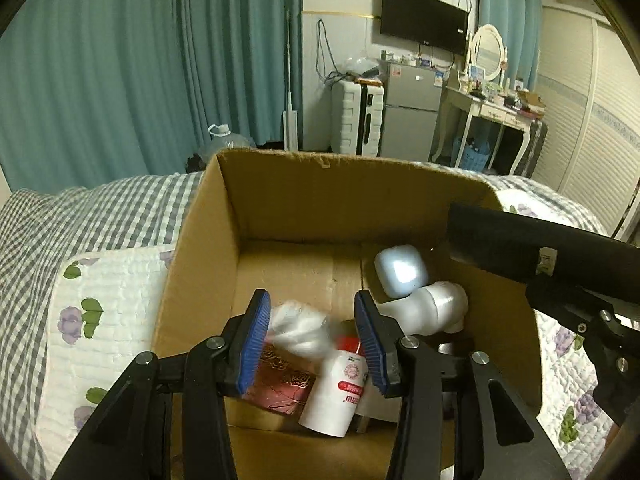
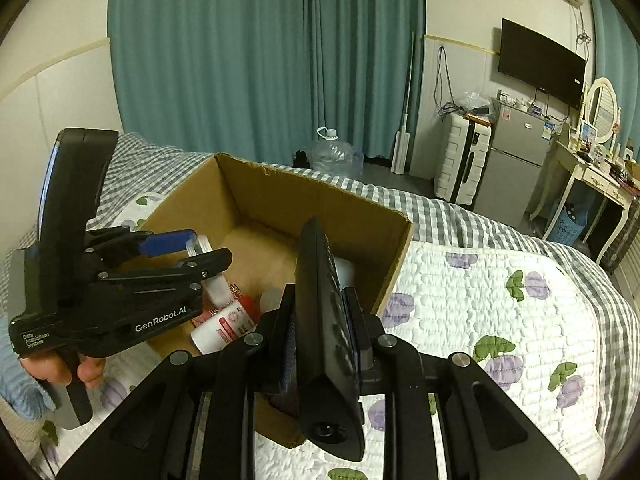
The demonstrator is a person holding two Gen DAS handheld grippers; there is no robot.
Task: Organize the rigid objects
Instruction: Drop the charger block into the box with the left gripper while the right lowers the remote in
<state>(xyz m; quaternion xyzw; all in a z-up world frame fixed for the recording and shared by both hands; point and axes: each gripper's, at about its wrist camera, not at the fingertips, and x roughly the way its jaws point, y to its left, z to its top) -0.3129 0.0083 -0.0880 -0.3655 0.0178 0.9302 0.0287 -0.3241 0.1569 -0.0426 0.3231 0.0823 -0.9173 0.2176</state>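
An open cardboard box [image 1: 304, 200] sits on the bed and also shows in the right wrist view [image 2: 280, 200]. Inside lie a white bottle with a red label [image 1: 338, 390], a red patterned box [image 1: 280, 388], a blurred white item [image 1: 300, 328], a white rounded case [image 1: 402, 270] and a white bottle [image 1: 434, 306]. My left gripper [image 1: 312, 344] is open and empty above the box contents; it also shows in the right wrist view [image 2: 192, 250]. My right gripper [image 2: 322, 340] is shut on a black remote control [image 2: 326, 320], held over the box's right edge; the remote also shows in the left wrist view [image 1: 520, 244].
The bed has a white quilt with purple flowers [image 2: 500, 300] and a grey checked blanket [image 1: 80, 216]. Teal curtains [image 2: 260, 60], a white suitcase [image 2: 460, 160], a small fridge [image 2: 512, 168], a dressing table [image 2: 592, 184] and a water jug [image 2: 336, 152] stand beyond.
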